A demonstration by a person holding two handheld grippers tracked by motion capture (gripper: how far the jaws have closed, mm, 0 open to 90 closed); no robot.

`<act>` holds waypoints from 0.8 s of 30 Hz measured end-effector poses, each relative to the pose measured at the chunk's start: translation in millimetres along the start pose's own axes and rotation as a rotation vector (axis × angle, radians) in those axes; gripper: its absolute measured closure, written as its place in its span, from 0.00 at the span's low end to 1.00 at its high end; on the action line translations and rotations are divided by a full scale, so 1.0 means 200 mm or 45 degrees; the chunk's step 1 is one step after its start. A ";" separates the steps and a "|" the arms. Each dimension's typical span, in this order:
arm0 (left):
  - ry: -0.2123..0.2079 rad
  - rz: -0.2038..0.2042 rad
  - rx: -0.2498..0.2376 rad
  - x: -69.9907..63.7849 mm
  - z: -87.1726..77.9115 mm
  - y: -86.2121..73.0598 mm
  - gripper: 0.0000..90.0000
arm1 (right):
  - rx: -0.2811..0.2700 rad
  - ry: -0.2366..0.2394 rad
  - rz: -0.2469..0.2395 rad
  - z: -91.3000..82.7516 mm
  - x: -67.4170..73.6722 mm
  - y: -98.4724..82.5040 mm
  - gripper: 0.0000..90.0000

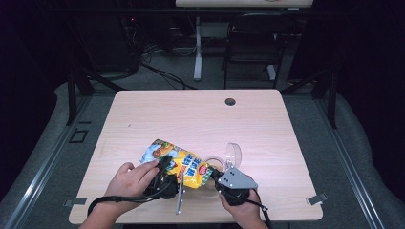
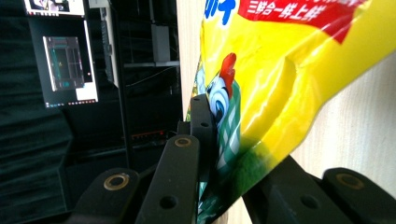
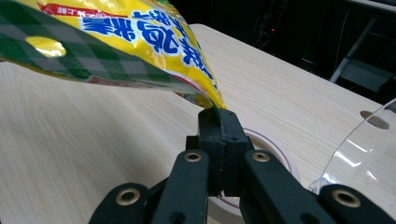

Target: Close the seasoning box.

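Note:
A yellow snack bag [image 1: 179, 164] with blue and red print is stretched just above the wooden table [image 1: 191, 119] near its front edge. My left gripper [image 1: 165, 166] is shut on the bag's near-left edge; in the left gripper view the bag [image 2: 280, 70] is pinched at my left gripper [image 2: 218, 137], and the foil hides one jaw. My right gripper [image 1: 213, 172] is shut on the bag's right corner. In the right gripper view the jaws of my right gripper [image 3: 218, 119] meet tightly on the tip of the bag [image 3: 140, 42].
A roll of tape [image 1: 213, 162] lies on the table under the bag's right end, seen as the tape roll [image 3: 275, 147] below my right jaws. A curved clear plastic piece [image 1: 233, 154] stands beside it. A cable hole [image 1: 230, 101] sits at the table's far edge.

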State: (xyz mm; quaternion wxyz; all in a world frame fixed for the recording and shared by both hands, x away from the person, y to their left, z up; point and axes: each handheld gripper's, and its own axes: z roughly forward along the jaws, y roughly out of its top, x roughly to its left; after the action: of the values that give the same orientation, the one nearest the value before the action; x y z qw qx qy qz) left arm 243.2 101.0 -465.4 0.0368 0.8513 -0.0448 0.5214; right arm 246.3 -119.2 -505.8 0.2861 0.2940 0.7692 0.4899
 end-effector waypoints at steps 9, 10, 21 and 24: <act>-0.031 -0.057 -0.009 -0.03 0.01 -0.02 0.96 | 0.006 0.000 -0.006 0.01 0.00 0.00 1.00; -0.031 -0.058 -0.011 -0.03 0.01 -0.02 0.96 | 0.004 0.000 -0.005 0.01 0.00 0.00 1.00; -0.045 -0.112 -0.032 -0.04 0.03 -0.04 0.96 | 0.003 0.002 -0.008 0.01 0.00 0.00 1.00; -0.055 -0.131 -0.038 -0.05 0.03 -0.04 0.96 | 0.004 0.008 -0.006 0.01 0.00 0.00 1.00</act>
State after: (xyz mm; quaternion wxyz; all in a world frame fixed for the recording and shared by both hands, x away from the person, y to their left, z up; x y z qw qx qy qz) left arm 245.1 109.4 -478.2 0.0754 0.8629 -0.0096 0.4996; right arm 247.5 -118.4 -506.4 0.2846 0.2911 0.7715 0.4890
